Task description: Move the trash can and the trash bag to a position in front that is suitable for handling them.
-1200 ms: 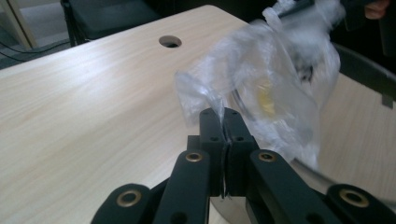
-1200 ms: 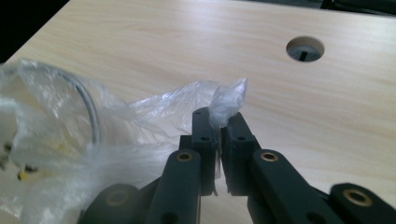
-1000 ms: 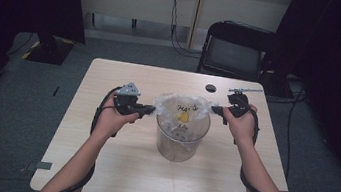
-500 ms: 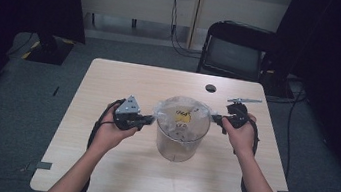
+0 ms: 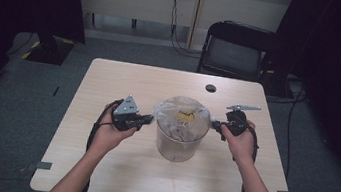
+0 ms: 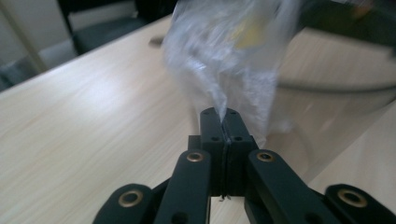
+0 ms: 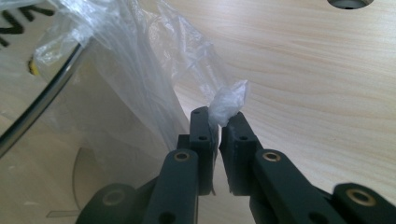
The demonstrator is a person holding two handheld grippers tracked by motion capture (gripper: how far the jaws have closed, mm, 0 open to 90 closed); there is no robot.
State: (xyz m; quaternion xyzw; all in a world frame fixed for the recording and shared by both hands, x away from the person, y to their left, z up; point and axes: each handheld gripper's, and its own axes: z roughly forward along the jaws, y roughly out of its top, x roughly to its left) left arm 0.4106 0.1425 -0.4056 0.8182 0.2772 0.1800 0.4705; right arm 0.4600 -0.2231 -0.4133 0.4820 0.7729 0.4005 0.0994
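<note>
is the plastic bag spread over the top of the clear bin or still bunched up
Spread. The plastic bag drapes across the mouth of the clear bin, with the left gripper and right gripper each pinching an edge on opposite sides.

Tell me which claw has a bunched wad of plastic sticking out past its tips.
The right claw: a crumpled wad of the plastic bag pokes beyond its tips. The left claw pinches only a thin flat edge.

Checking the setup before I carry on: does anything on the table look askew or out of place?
Nothing stands out. The clear container stands upright mid-table, and each of the tongs, left and right, pinches a side of its plastic bag liner.
</note>
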